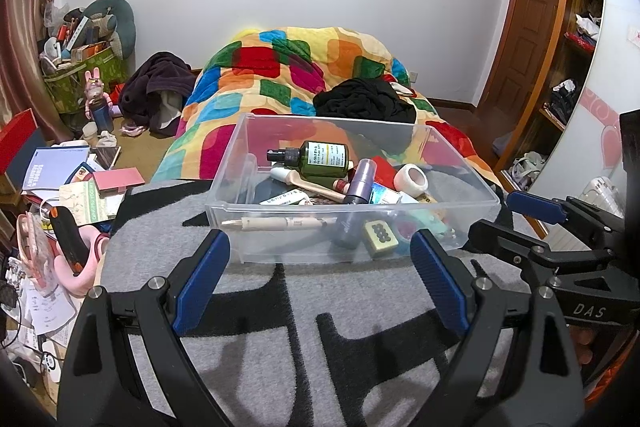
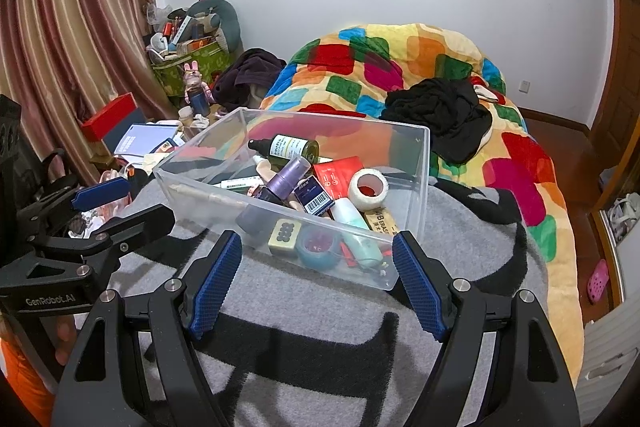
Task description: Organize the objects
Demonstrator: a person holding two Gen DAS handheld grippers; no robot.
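A clear plastic bin point(image 1: 460, 163) point(image 2: 420, 187) stands on a grey and black blanket point(image 1: 304, 347) point(image 2: 304, 339). It holds a green bottle point(image 1: 320, 159) point(image 2: 294, 147), a purple bottle point(image 1: 358, 183) point(image 2: 286, 179), a white tape roll point(image 1: 411, 179) point(image 2: 368, 189), a mahjong tile point(image 1: 380, 235) point(image 2: 285, 234), a pen point(image 1: 276, 223) and other small items. My left gripper point(image 1: 322, 247) is open and empty just before the bin's near wall. My right gripper point(image 2: 318, 247) is open and empty at the bin's near corner; it also shows in the left wrist view point(image 1: 520, 215).
A colourful quilt point(image 1: 288, 67) point(image 2: 400, 67) with black clothing point(image 1: 364, 103) point(image 2: 440, 111) lies beyond the bin. Books, papers and boxes point(image 1: 76, 179) clutter the left. A green basket of items point(image 1: 80, 67) point(image 2: 192, 63) stands by the curtain. Wooden shelves point(image 1: 568, 67) are on the right.
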